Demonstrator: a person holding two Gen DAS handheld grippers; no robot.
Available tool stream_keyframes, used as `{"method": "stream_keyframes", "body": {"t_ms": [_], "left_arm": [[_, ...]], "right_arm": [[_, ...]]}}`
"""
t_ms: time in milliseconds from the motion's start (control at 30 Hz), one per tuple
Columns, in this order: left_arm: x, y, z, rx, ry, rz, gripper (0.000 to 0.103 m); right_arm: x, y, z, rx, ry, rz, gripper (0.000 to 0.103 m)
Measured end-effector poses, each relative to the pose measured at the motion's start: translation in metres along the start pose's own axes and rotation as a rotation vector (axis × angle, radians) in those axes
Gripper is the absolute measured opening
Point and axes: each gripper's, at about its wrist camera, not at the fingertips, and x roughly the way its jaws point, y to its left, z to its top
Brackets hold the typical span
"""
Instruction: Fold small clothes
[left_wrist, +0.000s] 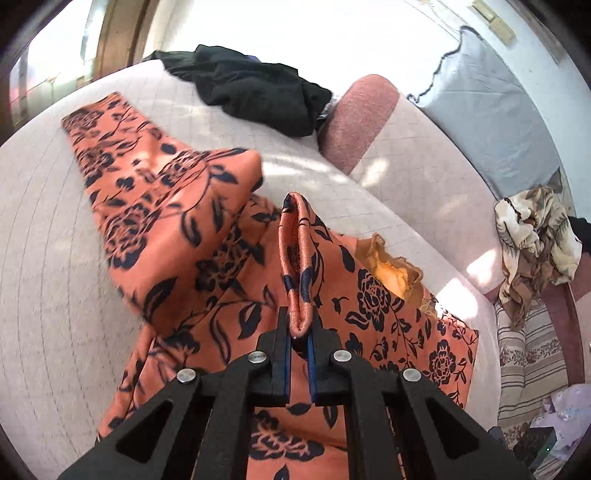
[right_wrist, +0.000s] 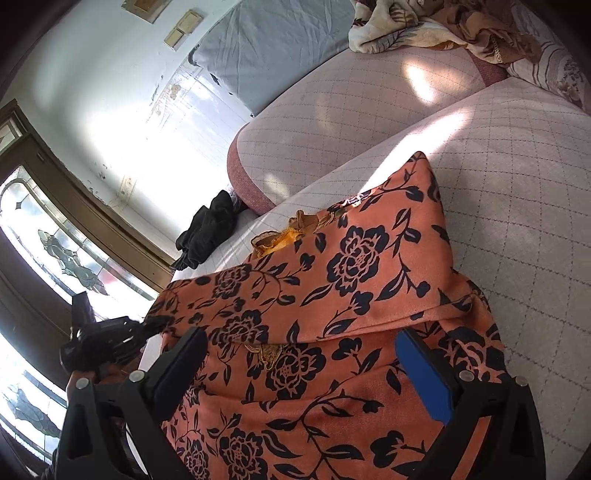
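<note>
Orange floral garment spread on quilted grey sofa cushion, left gripper clamped on a raised hem fold, right gripper jaws wide apart above cloth, black garment heaped near cushion's far edge.

Both wrist views look steeply down, close over the orange floral garment (shared).
</note>
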Motion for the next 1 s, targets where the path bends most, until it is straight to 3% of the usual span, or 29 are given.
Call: {"method": "stream_keyframes", "body": {"t_ms": [133,300,433,533,600,633,667,700,733,767,800,867,967,1000], "left_arm": [[0.035,0.034,-0.019,-0.035,0.097,0.093,0.007],[0.041,0.044,-0.021,-0.009,0.102,0.089,0.007],[0.043,0.040,-0.020,0.028,0.097,0.097,0.008],[0.048,0.039,-0.023,0.031,0.101,0.095,0.009],[0.052,0.039,-0.023,0.020,0.106,0.087,0.009],[0.052,0.039,-0.022,0.017,0.108,0.083,0.010],[0.052,0.040,-0.023,0.024,0.108,0.081,0.010],[0.052,0.040,-0.023,0.037,0.108,0.082,0.010],[0.052,0.040,-0.024,0.050,0.107,0.081,0.010],[0.053,0.040,-0.024,0.059,0.104,0.079,0.010],[0.054,0.040,-0.024,0.065,0.102,0.079,0.010],[0.054,0.039,-0.025,0.076,0.093,0.083,0.010],[0.054,0.039,-0.026,0.083,0.086,0.077,0.010],[0.054,0.040,-0.026,0.079,0.088,0.071,0.010]], "right_arm": [[-0.002,-0.002,0.000,-0.001,-0.012,-0.018,0.103],[-0.007,-0.007,0.004,0.021,-0.023,-0.036,0.103],[-0.015,-0.003,0.036,0.105,-0.050,0.075,0.103],[0.027,-0.004,0.073,0.166,0.093,0.208,0.103],[0.067,-0.024,0.087,0.244,0.204,0.227,0.103],[0.081,-0.039,0.093,0.234,0.223,0.171,0.103],[0.085,-0.065,0.100,0.257,0.189,0.025,0.102],[0.080,-0.097,0.103,0.387,0.135,-0.069,0.102],[0.070,-0.120,0.099,0.554,0.074,0.004,0.103],[0.066,-0.125,0.097,0.613,0.073,0.109,0.103],[0.064,-0.117,0.101,0.563,0.090,0.174,0.103],[0.058,-0.098,0.111,0.428,0.083,0.166,0.103],[0.073,-0.096,0.122,0.487,0.083,0.274,0.103],[0.079,-0.095,0.126,0.491,0.086,0.261,0.103]]}}
